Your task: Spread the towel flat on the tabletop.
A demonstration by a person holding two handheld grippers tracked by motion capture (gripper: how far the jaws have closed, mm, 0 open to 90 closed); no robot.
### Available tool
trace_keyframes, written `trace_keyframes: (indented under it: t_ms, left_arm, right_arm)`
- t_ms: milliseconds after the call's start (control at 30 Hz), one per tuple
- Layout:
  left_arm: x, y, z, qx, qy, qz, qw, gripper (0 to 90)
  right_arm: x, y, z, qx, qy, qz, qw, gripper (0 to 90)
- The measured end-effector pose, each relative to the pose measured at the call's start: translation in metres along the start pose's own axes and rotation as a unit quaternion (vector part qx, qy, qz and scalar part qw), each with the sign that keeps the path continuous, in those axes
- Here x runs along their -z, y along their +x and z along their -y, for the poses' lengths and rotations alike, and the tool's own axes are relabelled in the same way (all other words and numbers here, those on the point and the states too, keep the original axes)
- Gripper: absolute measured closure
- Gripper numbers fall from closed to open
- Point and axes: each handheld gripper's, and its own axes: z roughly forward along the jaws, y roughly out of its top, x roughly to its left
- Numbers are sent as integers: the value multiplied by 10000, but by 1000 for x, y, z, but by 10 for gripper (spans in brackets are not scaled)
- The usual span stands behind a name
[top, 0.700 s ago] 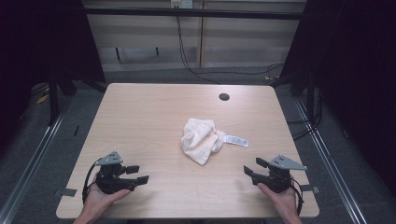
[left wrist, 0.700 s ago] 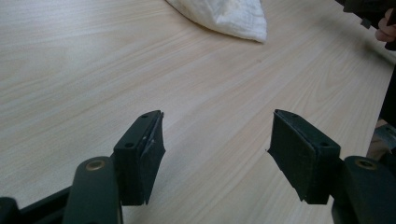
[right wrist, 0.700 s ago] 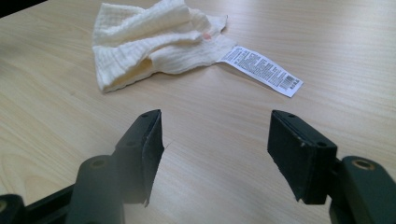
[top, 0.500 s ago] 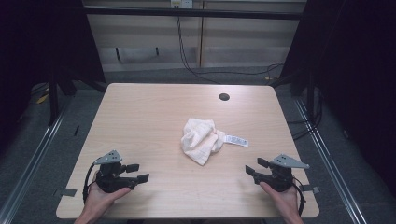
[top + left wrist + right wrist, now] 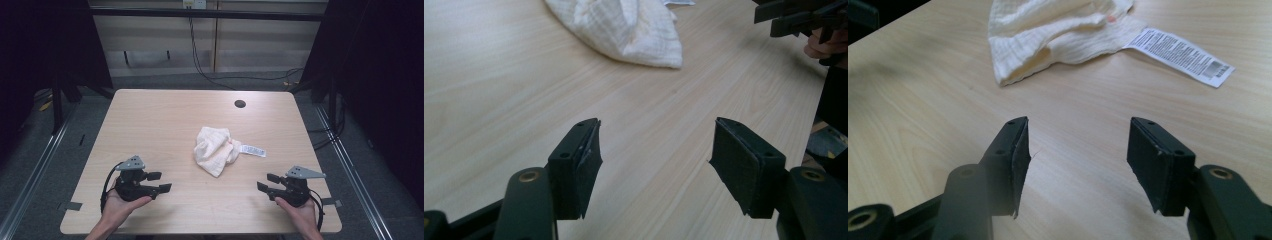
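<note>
A cream-white cloth (image 5: 214, 151) lies crumpled in a loose heap near the middle of the wooden table (image 5: 160, 120) (its weave is finely ribbed). A white printed label (image 5: 252, 150) trails flat from its right side onto the wood.

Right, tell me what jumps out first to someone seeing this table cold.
A crumpled cream waffle-weave cloth lies mid-table on the light wooden table, its white printed care label trailing to the right. At the near edge, the left gripper and right gripper sit open, apart from the cloth.
</note>
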Motion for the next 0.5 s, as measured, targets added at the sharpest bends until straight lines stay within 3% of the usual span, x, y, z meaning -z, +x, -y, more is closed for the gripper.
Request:
trace_keyframes:
  t_ms: [133, 200, 367, 400, 500]
  left_arm:
    - [-5, 4, -14, 16, -244, 75, 9997, 310]
    - [-10, 6, -22, -53, -263, 50, 9996, 322]
    - [-20, 5, -34, -5, -243, 212, 9995, 353]
    - [-21, 2, -37, -155, -163, 135, 9997, 363]
    - [-22, 1, -41, -220, -249, 131, 9994, 382]
  right_arm:
    - [1, 4, -3, 79, -8, -46, 10000, 411]
    - [2, 6, -3, 114, 33, -53, 9999, 411]
    - [3, 5, -4, 143, 110, -16, 9998, 385]
    - [0, 5, -4, 187, 139, -30, 9997, 366]
    - [-1, 6, -5, 215, 164, -72, 9996, 352]
